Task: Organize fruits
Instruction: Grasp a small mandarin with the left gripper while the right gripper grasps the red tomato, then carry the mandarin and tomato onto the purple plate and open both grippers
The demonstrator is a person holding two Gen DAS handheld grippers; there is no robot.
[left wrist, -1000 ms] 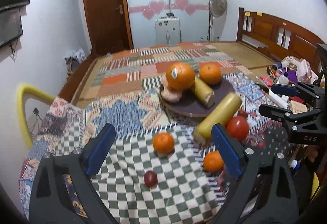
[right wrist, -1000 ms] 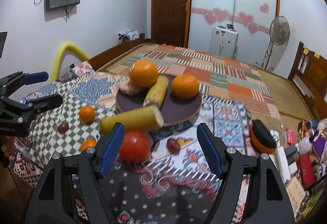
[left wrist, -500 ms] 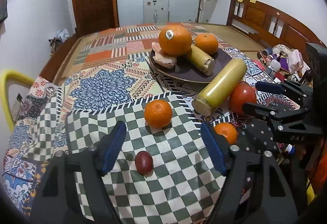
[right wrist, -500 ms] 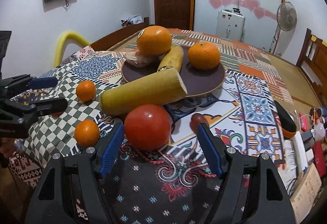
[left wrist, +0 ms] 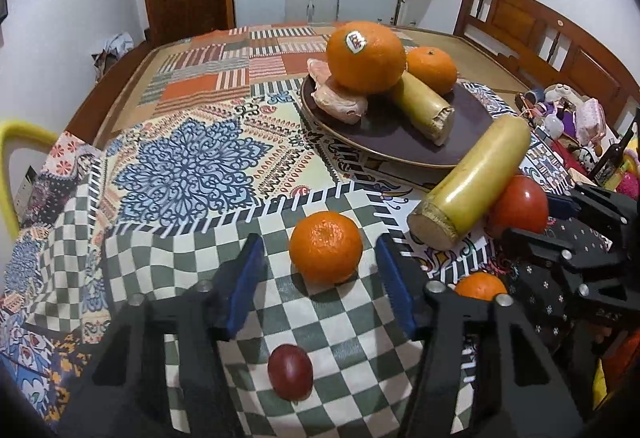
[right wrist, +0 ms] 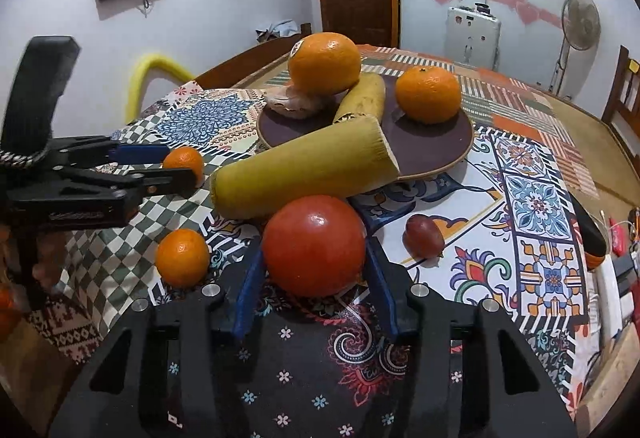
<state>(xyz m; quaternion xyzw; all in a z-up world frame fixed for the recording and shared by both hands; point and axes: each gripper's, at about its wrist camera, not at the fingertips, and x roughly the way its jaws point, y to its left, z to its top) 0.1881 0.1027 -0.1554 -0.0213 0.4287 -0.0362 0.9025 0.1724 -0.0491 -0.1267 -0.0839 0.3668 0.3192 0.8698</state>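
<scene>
We hold right hand-held gripper (right wrist: 314,288) open astride tomato (right wrist: 314,246), pads not touching; left hand-held gripper (left wrist: 320,278) open, mandarin (left wrist: 326,247) dead ahead, on table (left wrist: 192,166) near plate (left wrist: 468,126).

The left gripper (left wrist: 320,254) hides part of a small orange (left wrist: 478,285).
</scene>
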